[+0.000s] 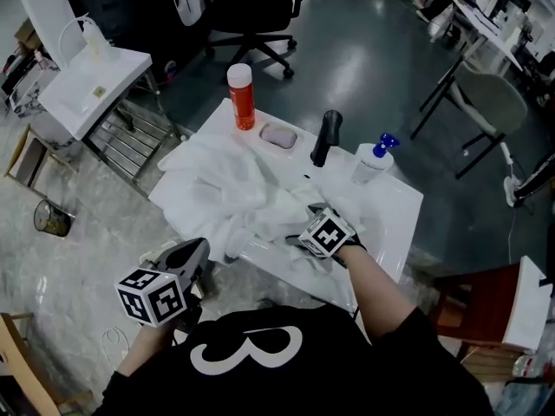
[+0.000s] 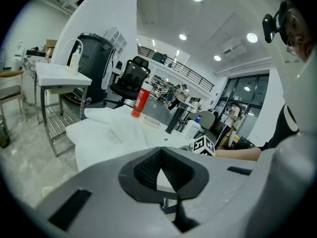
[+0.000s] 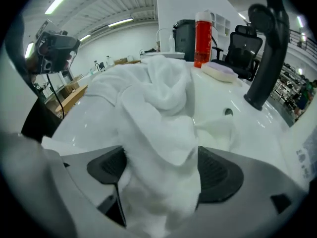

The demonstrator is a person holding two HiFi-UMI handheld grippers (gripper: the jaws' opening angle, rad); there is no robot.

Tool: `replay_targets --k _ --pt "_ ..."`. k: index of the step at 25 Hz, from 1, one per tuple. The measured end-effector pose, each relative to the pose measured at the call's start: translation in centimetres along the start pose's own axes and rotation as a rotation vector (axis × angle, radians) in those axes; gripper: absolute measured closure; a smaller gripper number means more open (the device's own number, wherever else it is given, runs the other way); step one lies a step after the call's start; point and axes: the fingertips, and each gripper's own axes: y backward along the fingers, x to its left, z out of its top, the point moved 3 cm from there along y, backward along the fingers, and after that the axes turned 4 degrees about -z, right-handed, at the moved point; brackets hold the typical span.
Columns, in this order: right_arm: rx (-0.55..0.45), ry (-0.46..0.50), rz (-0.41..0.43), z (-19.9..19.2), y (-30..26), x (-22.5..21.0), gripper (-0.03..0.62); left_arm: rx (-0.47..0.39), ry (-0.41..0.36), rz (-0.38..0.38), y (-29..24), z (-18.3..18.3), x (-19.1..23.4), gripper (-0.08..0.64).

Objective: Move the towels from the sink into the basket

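White sink (image 1: 395, 206) stands at centre of the head view. The towels (image 1: 230, 189) are heaped over its left half, spilling across the left rim and into the basin.

Right gripper (image 3: 161, 170): down in the basin at the near edge of the heap, jaws spread wide. A thick fold of towel fills the gap between the two dark pads (image 3: 218, 175) and brushes them, but it is not squeezed.

Left gripper (image 2: 161, 172): held off the sink's near-left corner and well apart from the towels. Its pad tips meet and there is nothing between them.

Along the back rim, left to right: orange bottle (image 1: 241, 98) upright, bar of soap (image 1: 279, 135), black faucet (image 1: 325, 137), spray bottle (image 1: 373, 159) with blue top.
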Motion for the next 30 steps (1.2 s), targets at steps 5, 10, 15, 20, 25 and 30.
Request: replay_targets --k 5,10,15,20,25,30 --pt "0.051 0.004 -0.010 -1.1 -2.6 -1.1 0.167 -0.006 -0.002 0.034 0.0 0.2 0.5 0.554" --pt "0.095 -0.064 0.046 -1.9 -4.0 -1.8 0.169 -0.022 0.005 0.064 0.4 0.3 1.1 0.554" --pt "0.142 -0.062 0.043 -1.8 -4.0 -2.3 0.243 -0.040 0.020 0.080 1.0 0.4 2.0 0.554" --pt "0.133 -0.072 0.035 -1.3 -2.9 -2.5 0.428 -0.045 0.022 0.075 1.3 0.7 2.8 0.554" --pt "0.077 -0.124 0.038 -0.9 -1.5 -2.4 0.466 -0.036 0.022 0.054 1.1 0.8 3.0 0.554" --pt "0.001 -0.172 0.031 -0.4 0.7 -2.0 0.472 -0.019 0.015 0.039 1.8 0.9 3.1 0.554"
